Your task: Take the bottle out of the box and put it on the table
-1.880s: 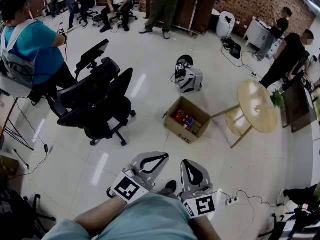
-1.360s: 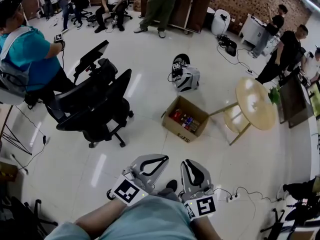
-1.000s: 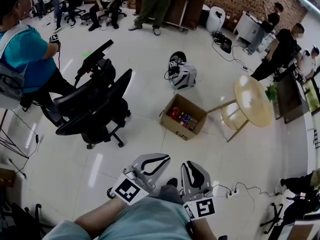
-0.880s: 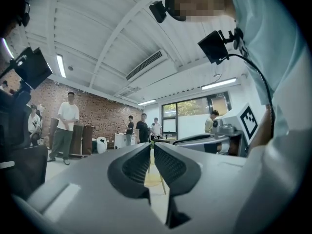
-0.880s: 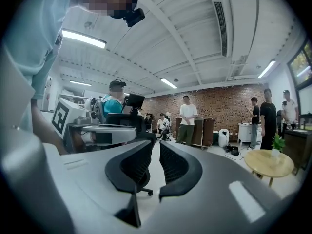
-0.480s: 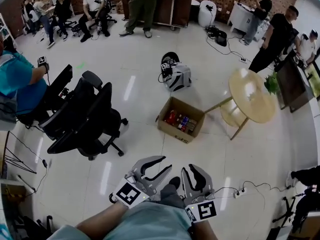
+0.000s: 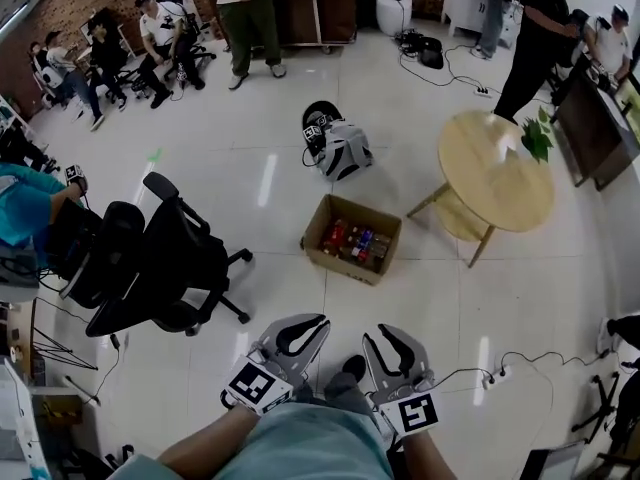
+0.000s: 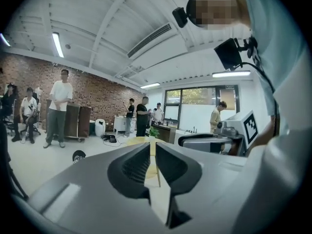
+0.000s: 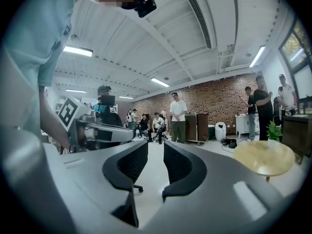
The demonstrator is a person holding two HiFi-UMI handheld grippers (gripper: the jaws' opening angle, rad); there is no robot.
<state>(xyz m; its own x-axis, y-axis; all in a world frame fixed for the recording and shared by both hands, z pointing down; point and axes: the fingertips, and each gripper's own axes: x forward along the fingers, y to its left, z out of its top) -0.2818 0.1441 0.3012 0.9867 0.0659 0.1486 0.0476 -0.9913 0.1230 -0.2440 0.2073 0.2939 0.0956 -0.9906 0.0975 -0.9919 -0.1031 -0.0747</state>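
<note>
Holding both grippers low at your front, you stood well apart from the box (image 7: pixel 343 267) on the floor. The left gripper (image 7: pixel 318 321) had just been closing to a narrow gap and the right gripper (image 7: pixel 383 332) opening slightly; nothing lay between either pair. The bottles (image 7: pixel 350 240) lay inside the box, near the round table (image 7: pixel 495 171), off its left edge. Judgement: reach the box's near wall first, spread one pair wide, then take one bottle from above.
</note>
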